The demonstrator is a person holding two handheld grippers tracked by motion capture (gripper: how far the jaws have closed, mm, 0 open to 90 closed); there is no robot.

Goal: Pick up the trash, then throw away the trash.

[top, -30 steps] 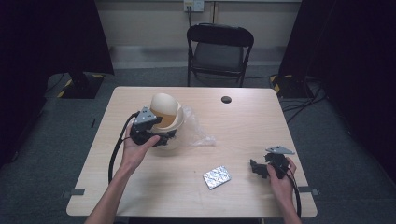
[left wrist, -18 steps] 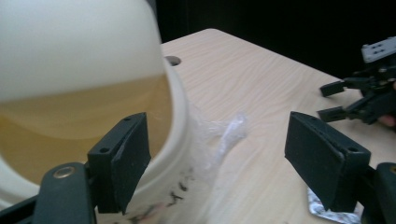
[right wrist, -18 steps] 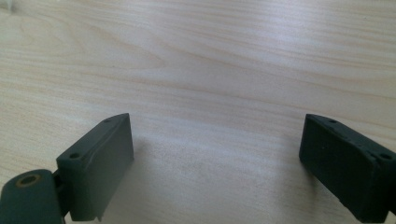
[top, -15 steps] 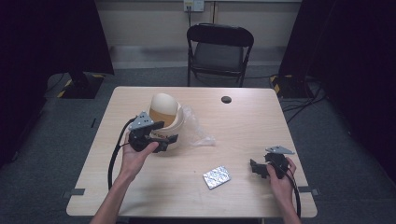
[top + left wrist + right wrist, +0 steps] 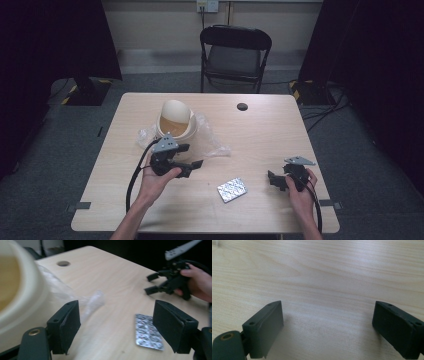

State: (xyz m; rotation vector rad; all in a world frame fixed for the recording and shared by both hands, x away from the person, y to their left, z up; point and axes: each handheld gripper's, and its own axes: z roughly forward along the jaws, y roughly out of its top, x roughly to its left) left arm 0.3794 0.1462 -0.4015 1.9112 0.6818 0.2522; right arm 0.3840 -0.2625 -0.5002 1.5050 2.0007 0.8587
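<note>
Our left gripper has pulled back from the cream bowl and its clear plastic bag toward us, and its jaws are wide open with nothing in them. Our right gripper sits low near the right edge of the tabletop, jaws also wide open and empty. We think the silver pill pack comes next: it lies flat between our two grippers, its long side slanting up to the right, just ahead of the left jaws and a bit to their right, about as near to one hand as the other.
</note>
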